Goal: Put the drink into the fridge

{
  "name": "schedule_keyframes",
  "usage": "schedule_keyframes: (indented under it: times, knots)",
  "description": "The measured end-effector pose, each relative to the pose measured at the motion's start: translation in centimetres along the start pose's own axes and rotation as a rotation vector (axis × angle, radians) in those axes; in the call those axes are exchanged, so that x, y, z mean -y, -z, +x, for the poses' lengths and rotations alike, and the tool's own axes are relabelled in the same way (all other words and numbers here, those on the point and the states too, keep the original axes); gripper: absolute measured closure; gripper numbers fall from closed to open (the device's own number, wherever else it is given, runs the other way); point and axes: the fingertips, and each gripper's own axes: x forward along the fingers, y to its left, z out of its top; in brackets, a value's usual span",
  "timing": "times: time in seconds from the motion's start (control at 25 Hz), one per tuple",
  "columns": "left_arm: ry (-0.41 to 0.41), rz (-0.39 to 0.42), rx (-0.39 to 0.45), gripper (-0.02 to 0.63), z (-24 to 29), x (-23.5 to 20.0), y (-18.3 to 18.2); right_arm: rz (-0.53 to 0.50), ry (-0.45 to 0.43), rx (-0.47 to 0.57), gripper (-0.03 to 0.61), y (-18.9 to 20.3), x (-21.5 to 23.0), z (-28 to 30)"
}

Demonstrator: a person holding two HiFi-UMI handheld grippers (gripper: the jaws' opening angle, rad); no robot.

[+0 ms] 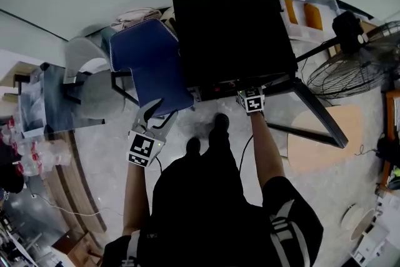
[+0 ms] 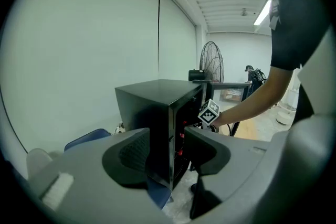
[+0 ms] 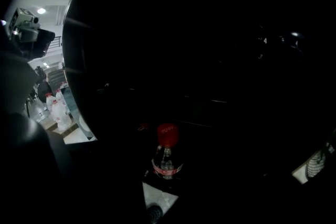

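The drink bottle [image 3: 167, 157], with its red cap, is upright inside the dark fridge [image 1: 231, 34], gripped by the jaws of the right gripper [image 1: 251, 99]. The left gripper [image 1: 157, 114] hangs near the blue chair [image 1: 150, 59], jaws open and empty.

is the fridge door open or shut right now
Open: the fridge door is swung out to the side, and the right gripper reaches inside.
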Motion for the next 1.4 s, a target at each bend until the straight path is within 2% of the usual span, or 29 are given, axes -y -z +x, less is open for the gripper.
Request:
schedule_keyframes:
  times: [0.8, 0.96, 1.4]
  knots:
    - [0.026, 0.019, -0.021, 0.409, -1.1, 0.5, 1.3, 0.066, 0.042, 0.015, 0.436, -0.2, 0.6, 2.2]
    - [0.039, 0.026, -0.013, 0.408, -1.2, 0.8, 1.1, 0.076, 0.04, 0.003, 0.386, 0.3, 0.6, 2.3]
    - [0.063, 0.03, 0.033, 0.411, -1.8, 1.2, 0.6, 0.066, 0.07, 0.02, 0.373, 0.5, -0.2, -1.2]
